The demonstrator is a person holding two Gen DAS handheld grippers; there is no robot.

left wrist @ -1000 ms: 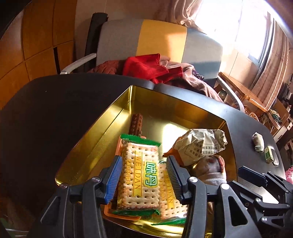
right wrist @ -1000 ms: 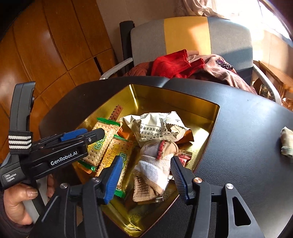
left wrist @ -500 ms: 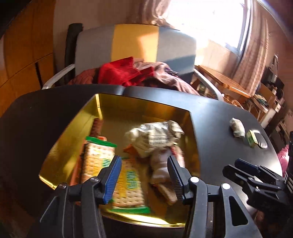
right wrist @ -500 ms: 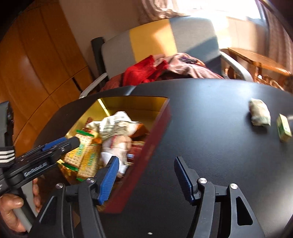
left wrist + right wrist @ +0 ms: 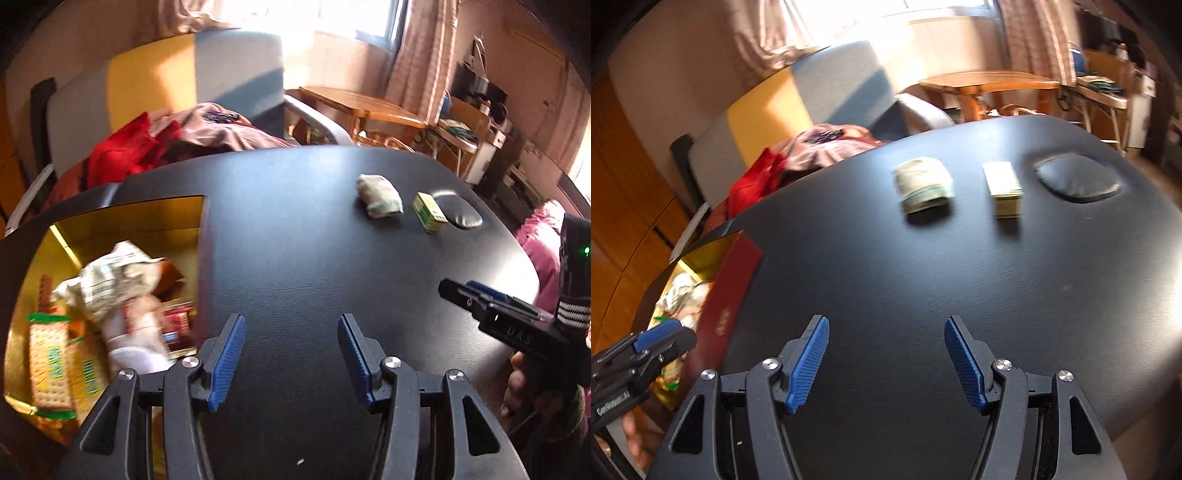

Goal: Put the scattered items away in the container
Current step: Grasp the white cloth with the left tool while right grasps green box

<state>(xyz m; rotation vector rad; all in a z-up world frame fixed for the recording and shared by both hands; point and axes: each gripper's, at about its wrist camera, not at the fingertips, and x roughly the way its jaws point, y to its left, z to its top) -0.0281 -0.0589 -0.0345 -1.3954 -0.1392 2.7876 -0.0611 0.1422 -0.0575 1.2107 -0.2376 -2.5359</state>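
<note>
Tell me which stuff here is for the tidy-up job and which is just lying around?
For the job:
- gold tin
- wrapped bundle, still out on the table
- small box, still out
- left claw and right claw, both open and empty

Just lying around:
- chair with clothes
- wooden table behind

Both wrist views low over table (image 5: 295, 258), overlapping.
</note>
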